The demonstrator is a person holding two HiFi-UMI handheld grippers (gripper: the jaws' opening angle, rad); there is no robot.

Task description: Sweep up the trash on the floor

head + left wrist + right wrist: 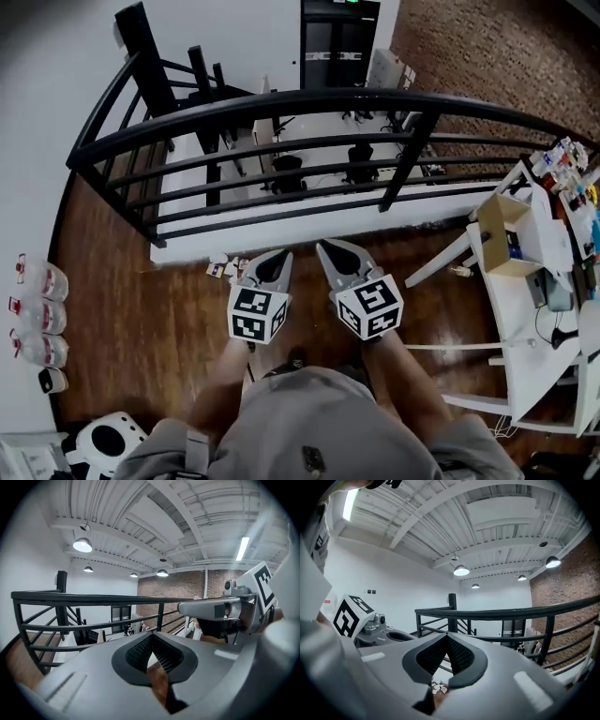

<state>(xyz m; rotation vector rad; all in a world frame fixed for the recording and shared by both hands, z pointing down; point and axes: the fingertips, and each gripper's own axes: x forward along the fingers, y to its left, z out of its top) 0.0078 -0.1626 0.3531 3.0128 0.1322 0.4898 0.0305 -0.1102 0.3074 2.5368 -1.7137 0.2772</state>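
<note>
While both grey two-jaw grippers are held out side by side above the brown wooden floor [122, 272], the trash, a small cluster of pale paper scraps and wrappers [225, 268], is seen on the boards at the foot of the white ledge under the black metal railing [281, 108]. Its long axis is laid left to right along that ledge; the single pieces are too small for a heading to be told. The cluster is found on the far side of the left gripper [275, 258], just left of its tip, with the right gripper [336, 251] further to the right. In the right gripper view the scraps [437, 686] are glimpsed below the jaws. Both pairs of jaws are pressed together with nothing gripped.
</note>
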